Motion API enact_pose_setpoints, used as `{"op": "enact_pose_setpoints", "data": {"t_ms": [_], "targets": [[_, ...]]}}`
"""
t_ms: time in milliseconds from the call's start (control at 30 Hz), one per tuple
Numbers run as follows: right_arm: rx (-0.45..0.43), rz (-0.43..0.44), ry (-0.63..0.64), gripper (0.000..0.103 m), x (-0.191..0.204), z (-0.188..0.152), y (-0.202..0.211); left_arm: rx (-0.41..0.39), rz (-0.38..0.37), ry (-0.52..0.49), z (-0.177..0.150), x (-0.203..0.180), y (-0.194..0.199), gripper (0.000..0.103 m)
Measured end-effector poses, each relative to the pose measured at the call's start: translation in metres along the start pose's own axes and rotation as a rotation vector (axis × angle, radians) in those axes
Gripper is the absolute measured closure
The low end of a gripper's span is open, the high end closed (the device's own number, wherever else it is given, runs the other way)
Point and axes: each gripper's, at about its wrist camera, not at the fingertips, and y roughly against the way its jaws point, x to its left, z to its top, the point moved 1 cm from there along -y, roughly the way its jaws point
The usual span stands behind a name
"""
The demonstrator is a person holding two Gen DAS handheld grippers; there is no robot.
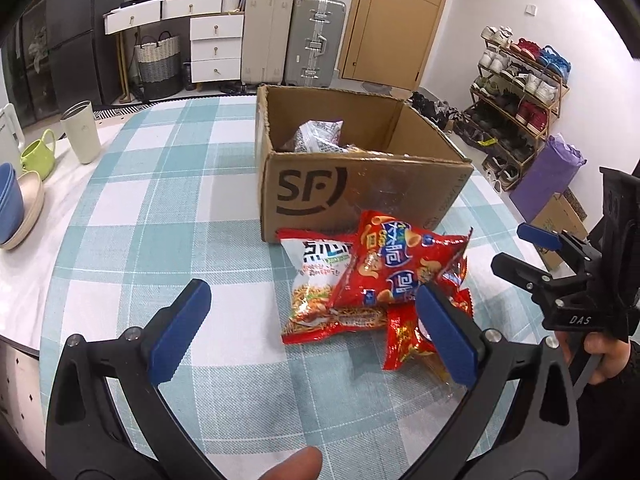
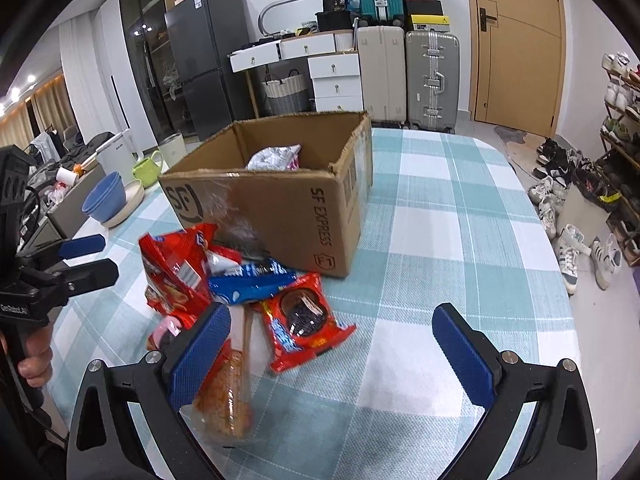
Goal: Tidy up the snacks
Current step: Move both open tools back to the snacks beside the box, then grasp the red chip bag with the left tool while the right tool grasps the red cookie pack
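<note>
Snacks in crinkly packets lie heaped on the checked teal-and-white worktop, pressed against the near wall of the open brown cardboard box printed SF; going from large to small, the box comes first, already holding a silver-and-pink foil packet against its far side. Next is the big red crisp bag lying on top of the heap, its long axis running across the left wrist view, overlapping a white-and-red noodle-snack bag. From the other side a blue biscuit wrapper and a red cookie packet with a dark round biscuit on it show at the heap's edge, and a clear sleeve of orange crackers points back toward the camera. The left tool stands wide and empty, the heap just ahead and to its right, one blue pad overlapping the red packets in view. The right tool is likewise spread wide with nothing between its pads, the heap ahead and to its left. Both look about equally near; the left seems better lined up on the red crisp bag.
</note>
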Motion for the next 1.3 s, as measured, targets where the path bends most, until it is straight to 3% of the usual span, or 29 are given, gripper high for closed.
{"op": "enact_pose_setpoints", "data": {"t_ms": [700, 1300], "targets": [[0.065, 0.007, -0.020, 0.001, -0.016, -0.012, -0.028, 0.043, -0.080, -0.052, 0.004, -0.029, -0.024, 0.001], [0.164, 0.045, 0.098, 0.001, -0.005, -0.007, -0.076, 0.092, -0.193, -0.017, 0.020, -0.041, -0.058, 0.003]]}}
